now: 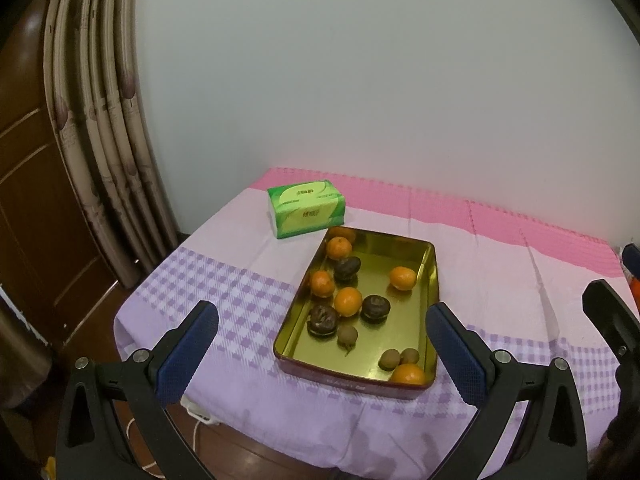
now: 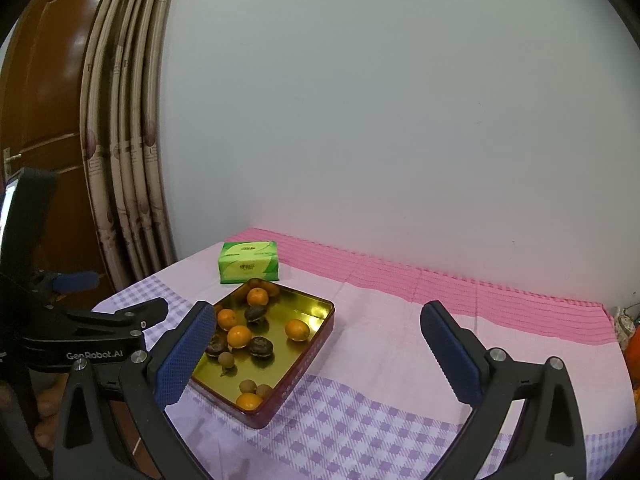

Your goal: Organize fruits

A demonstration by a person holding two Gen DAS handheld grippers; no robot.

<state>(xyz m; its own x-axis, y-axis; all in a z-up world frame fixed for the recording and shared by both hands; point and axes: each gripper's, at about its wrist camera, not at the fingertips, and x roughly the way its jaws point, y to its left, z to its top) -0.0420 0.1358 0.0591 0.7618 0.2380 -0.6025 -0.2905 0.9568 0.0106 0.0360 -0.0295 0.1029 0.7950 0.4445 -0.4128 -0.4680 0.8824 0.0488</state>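
Observation:
A gold metal tray (image 1: 431, 280) (image 2: 320, 308) with dark red sides sits on the cloth-covered table. It holds several oranges (image 1: 402, 278) (image 2: 297, 329), dark brown fruits (image 1: 375, 308) (image 2: 261, 347) and small brown longans (image 1: 347, 336) (image 2: 226, 360). My left gripper (image 1: 322, 324) is open and empty, held above the table's near edge in front of the tray. My right gripper (image 2: 316, 328) is open and empty, to the right of the tray. The left gripper's body also shows in the right wrist view (image 2: 100, 332).
A green tissue pack (image 1: 306, 208) (image 2: 248, 262) lies behind the tray. The table wears a pink and purple checked cloth (image 1: 224, 280) (image 2: 400, 360). A curtain (image 1: 104, 140) and a wooden door (image 1: 36, 220) stand at the left. A white wall is behind.

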